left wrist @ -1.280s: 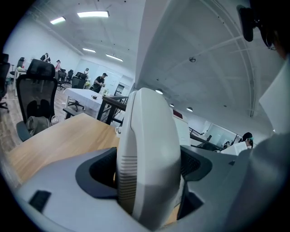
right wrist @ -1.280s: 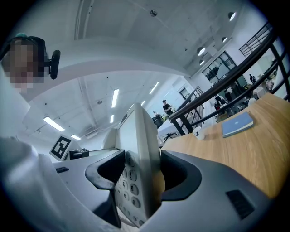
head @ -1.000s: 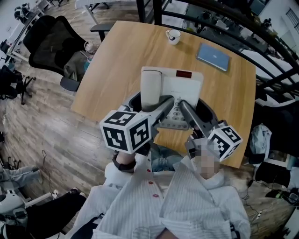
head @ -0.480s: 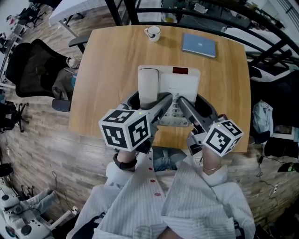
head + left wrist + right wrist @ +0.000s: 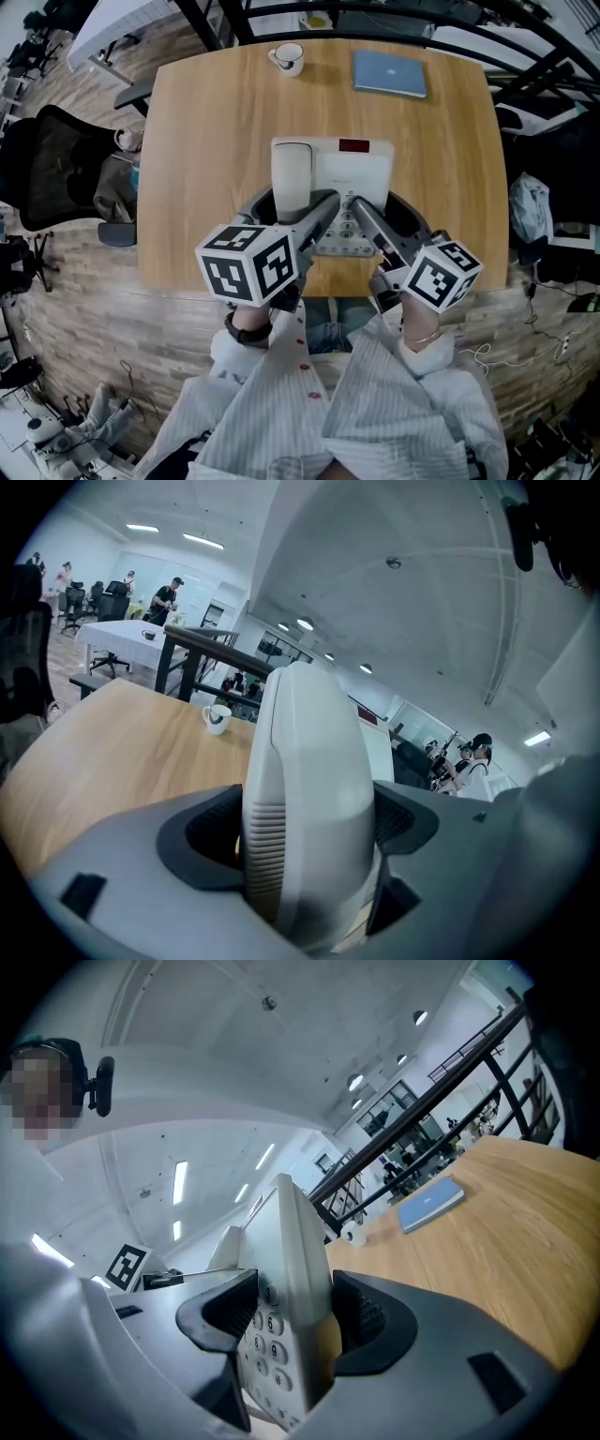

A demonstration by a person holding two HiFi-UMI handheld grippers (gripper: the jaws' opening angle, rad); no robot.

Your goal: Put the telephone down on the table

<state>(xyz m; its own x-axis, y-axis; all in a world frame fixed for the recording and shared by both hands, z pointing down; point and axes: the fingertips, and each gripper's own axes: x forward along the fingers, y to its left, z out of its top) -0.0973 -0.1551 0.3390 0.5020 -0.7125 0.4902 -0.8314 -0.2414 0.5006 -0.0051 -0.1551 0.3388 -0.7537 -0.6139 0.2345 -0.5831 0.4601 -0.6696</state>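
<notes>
Head view over a square, light wood-grain table [image 5: 206, 141] standing on a grey-brown plank floor [image 5: 75, 309]. A white desk telephone [image 5: 354, 173] sits over the middle of the table, its handset [image 5: 291, 178] seated in the cradle on its left side. The left tongs [image 5: 295, 208] are closed on the near end of the handset, both jaws pressed against its sides. The right tongs [image 5: 380, 214] grip the near right edge of the telephone body beside the keypad [image 5: 258, 1340]. Whether the base touches the table cannot be told. At the far edge of the table stand a white mug [image 5: 287, 58] and, well apart to its right, a flat blue notebook [image 5: 389, 73]. A black office chair [image 5: 56, 169] stands left of the table, and black metal railings [image 5: 525, 28] run behind it. The gripper views show an open office with ceiling lights.
</notes>
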